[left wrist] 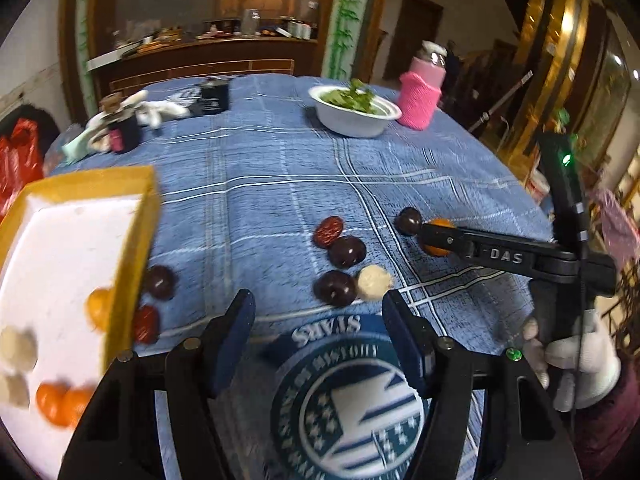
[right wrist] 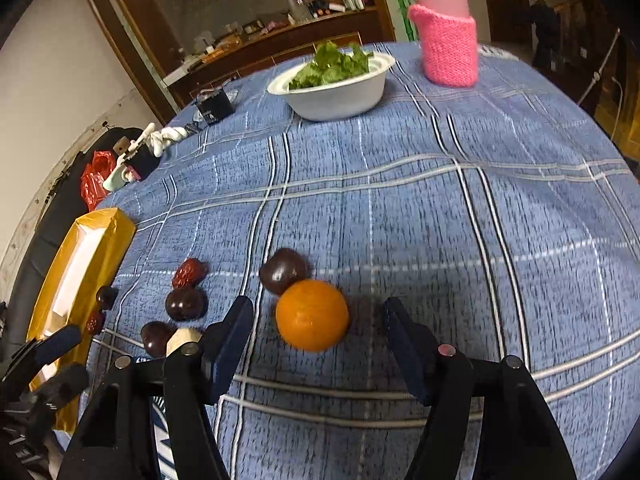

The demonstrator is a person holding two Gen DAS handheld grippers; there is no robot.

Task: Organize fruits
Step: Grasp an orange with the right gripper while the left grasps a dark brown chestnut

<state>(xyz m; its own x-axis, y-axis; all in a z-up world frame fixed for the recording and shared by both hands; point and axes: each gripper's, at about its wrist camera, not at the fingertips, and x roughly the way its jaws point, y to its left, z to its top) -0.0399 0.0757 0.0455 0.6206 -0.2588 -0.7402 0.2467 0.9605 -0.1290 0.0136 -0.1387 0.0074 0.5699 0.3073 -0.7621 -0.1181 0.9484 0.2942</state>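
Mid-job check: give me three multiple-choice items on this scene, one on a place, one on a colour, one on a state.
1. Where is the orange fruit?
A. between the right hand-held gripper's fingers
B. in the white bowl
C. in the yellow tray

2. What colour is the knitted sleeve on the bottle?
A. green
B. pink
C. grey

3. How is the left hand-held gripper?
A. shut on a red date
B. shut on a dark fruit
C. open, holding nothing

Key: 1 A, it lies on the cloth between the open fingers of the right hand-held gripper. 2 B, plainly pink. 3 C, only cloth shows between its fingers.
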